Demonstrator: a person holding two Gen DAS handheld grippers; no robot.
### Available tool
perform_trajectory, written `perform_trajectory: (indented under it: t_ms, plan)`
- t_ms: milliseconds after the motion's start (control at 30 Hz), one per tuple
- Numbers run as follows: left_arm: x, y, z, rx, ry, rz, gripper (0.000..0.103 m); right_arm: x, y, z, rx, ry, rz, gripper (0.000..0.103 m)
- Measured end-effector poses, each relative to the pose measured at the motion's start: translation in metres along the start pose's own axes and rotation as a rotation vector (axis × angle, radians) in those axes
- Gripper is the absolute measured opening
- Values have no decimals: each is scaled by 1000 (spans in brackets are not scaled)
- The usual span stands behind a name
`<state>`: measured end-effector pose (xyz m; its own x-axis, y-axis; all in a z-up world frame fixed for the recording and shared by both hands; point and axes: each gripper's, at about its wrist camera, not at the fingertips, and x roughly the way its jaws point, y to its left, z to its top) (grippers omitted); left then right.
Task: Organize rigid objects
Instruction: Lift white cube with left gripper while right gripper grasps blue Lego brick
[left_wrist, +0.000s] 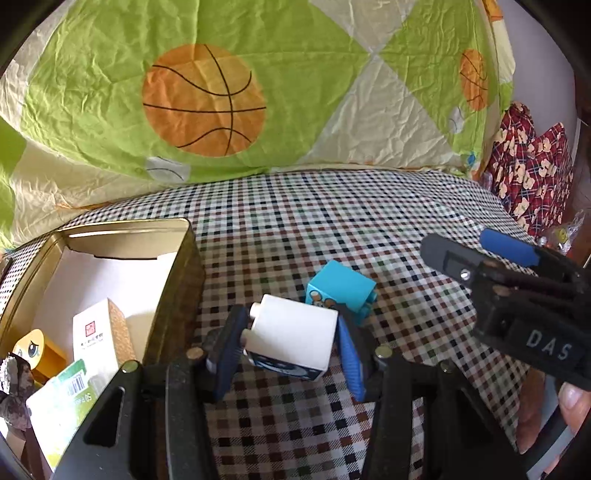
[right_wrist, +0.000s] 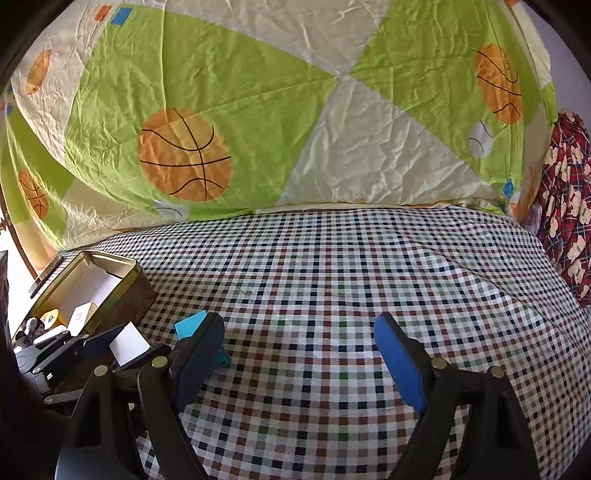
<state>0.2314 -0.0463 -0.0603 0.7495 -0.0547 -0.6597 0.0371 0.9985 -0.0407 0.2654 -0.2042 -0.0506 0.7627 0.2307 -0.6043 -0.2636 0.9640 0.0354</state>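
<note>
White block (left_wrist: 291, 334), studs facing left, printed face down, clamped on its side just above checked bed sheet (left_wrist: 332, 229). Blue block (left_wrist: 340, 291) tipped just behind it. Gold tin (left_wrist: 177, 280) open at left, small boxes inside.

Bed w/ checked sheet (left_wrist: 332, 221) fills lower half of both views. Gold tin box (left_wrist: 177, 280) sits on it at lower left, open top. Turquoise block (left_wrist: 340, 288) lies on sheet at frame centre, just right of tin. Green/cream basketball quilt (left_wrist: 221, 92) piled across upper frame; red patterned cloth (left_wrist: 532, 173) far right.
</note>
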Motion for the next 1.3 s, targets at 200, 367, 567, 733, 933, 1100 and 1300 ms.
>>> perform_trajectory:
  t_ms: [200, 367, 567, 733, 933, 1100, 1300]
  plan:
    - [-2, 11, -1, -17, -4, 35, 47, 20, 20, -2, -37, 36, 27, 85]
    - [0, 20, 0, -29, -2, 56, 48, 31, 26, -5, -33, 60, 64, 85]
    - [-1, 31, 0, -50, -9, 83, 48, 36, 25, -4, -14, 75, 125, 85]
    - [-3, 37, 0, -79, -22, 56, 48, 36, 13, -8, 15, 83, 122, 85]
    - [-4, 45, 0, -107, -28, 56, 48, 36, 26, -10, -95, 98, 166, 85]
    - [-4, 48, 0, -120, -30, 76, 48, 39, 44, -12, -171, 103, 153, 82]
    - [-4, 50, 0, -131, -34, 79, 48, 50, 42, -11, -158, 147, 178, 76]
